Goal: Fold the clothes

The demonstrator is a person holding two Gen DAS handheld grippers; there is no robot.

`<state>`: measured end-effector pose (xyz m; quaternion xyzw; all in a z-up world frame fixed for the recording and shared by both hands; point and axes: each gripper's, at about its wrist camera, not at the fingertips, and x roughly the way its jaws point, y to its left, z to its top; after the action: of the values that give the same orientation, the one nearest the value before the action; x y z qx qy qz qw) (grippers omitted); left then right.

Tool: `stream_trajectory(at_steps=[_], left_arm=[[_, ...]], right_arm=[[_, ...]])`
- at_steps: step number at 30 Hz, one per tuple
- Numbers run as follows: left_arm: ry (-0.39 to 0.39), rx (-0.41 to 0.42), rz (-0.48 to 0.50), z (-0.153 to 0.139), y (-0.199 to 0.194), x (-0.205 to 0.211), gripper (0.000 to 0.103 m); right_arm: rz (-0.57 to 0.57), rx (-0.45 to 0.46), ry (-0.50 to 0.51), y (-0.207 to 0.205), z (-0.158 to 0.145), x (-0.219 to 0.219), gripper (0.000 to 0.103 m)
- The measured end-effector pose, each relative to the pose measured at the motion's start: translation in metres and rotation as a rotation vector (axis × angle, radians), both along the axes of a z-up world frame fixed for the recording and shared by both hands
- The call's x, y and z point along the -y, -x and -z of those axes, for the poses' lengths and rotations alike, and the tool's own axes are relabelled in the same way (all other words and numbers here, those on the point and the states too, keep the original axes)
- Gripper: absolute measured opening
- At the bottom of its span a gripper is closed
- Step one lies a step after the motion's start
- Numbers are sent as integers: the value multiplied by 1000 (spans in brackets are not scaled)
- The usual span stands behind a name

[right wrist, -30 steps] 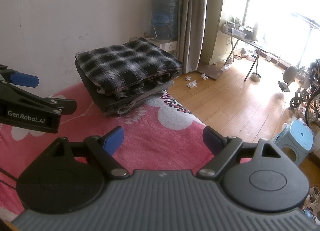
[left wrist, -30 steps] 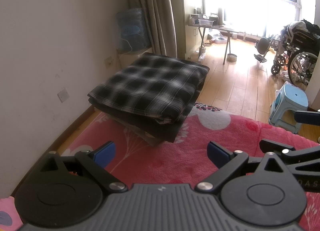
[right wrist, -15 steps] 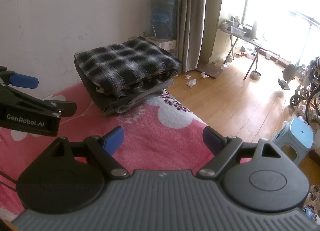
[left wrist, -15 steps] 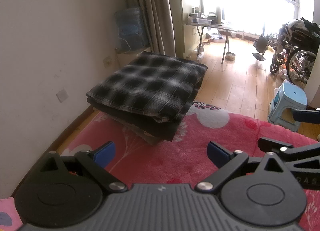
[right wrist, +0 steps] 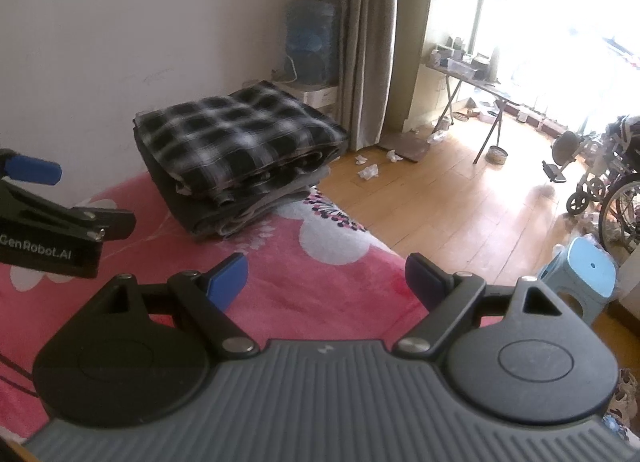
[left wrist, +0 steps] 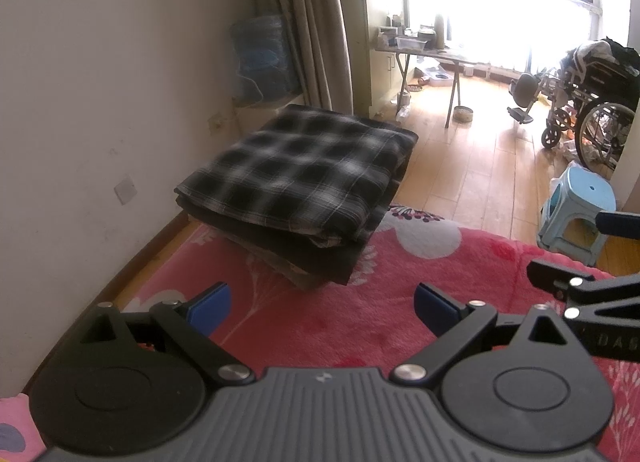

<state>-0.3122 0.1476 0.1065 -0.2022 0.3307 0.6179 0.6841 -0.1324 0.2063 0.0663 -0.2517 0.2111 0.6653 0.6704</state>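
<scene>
A stack of folded clothes (left wrist: 296, 190) is seen at the far corner of a bed covered by a pink flowered blanket (left wrist: 360, 314), close against the white wall (left wrist: 100, 82). The stack is topped by a black-and-white plaid garment (right wrist: 236, 138), under which darker folded pieces are layered. The left gripper (left wrist: 322, 304) is held above the blanket with its jaws spread wide; nothing is gripped between the blue pads (left wrist: 210, 304), and the stack lies well beyond them. The right gripper (right wrist: 326, 280) is likewise held over the blanket with its jaws wide apart and empty, the stack lying ahead and to its left. Each gripper is partly visible at the edge of the other's view. Beyond the bed, a wooden floor (right wrist: 460, 206) is shown, with a light blue stool (left wrist: 576, 214) just beside the bed, a folding table (left wrist: 432, 58) by the bright window, a wheelchair (left wrist: 592, 110) at the right, and curtains (right wrist: 368, 42) next to a water bottle (right wrist: 310, 46).
</scene>
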Motion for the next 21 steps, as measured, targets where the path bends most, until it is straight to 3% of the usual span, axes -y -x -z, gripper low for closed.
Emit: stream_trajectory(at_steps=[21], left_arm=[[-27, -11, -20, -7, 5, -8, 99]], right_arm=[[-1, -1, -18, 3, -8, -4, 86]])
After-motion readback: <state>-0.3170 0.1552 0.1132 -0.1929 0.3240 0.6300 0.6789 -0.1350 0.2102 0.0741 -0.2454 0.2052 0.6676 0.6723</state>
